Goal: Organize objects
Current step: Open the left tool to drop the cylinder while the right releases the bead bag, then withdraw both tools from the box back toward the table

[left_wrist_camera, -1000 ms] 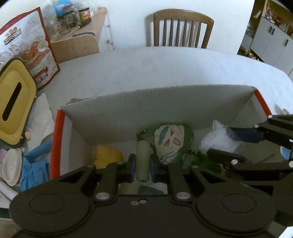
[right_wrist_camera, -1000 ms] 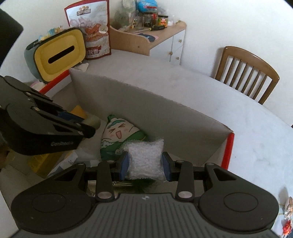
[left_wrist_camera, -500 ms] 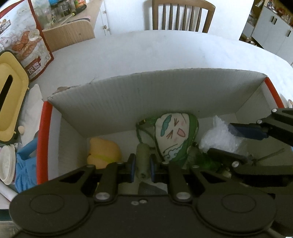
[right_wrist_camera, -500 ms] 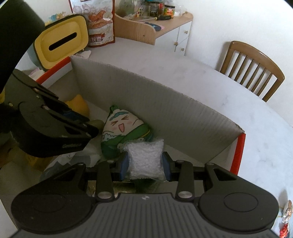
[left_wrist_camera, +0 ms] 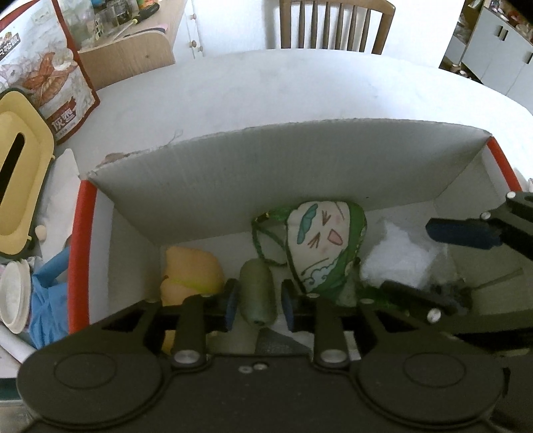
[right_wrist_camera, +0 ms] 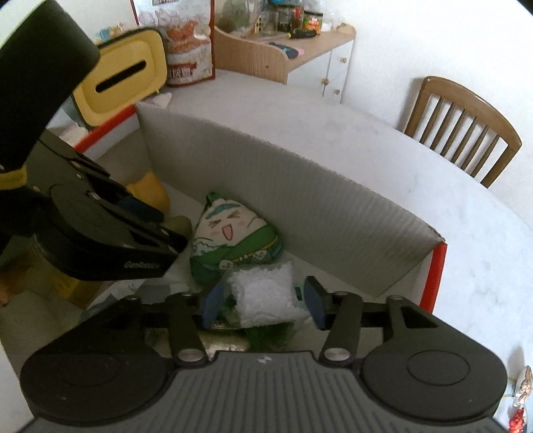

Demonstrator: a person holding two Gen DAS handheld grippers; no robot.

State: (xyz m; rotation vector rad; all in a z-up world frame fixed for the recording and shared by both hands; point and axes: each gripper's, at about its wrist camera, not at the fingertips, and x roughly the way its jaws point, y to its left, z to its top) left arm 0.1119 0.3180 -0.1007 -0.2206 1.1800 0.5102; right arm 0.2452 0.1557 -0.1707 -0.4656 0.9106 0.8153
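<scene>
A white cardboard box with red edges lies open on the table. Inside are a green plush with a cartoon face, a yellow plush, a grey-green cylinder and a white crinkly bag. My left gripper is low inside the box, open, with small gaps between its pads and the cylinder. My right gripper is open too, its pads standing clear of the white bag on both sides. The bag rests on something dark green and fuzzy, mostly hidden.
A yellow tissue box and a snack bag stand left of the box. Blue cloth and a white dish lie beside its left red edge. A wooden chair is behind the table, a wooden cabinet at the back.
Both grippers sank deeper into the box. The left one let go of the cylinder and the right one let go of the white bag; both pairs of jaws now stand wider.
</scene>
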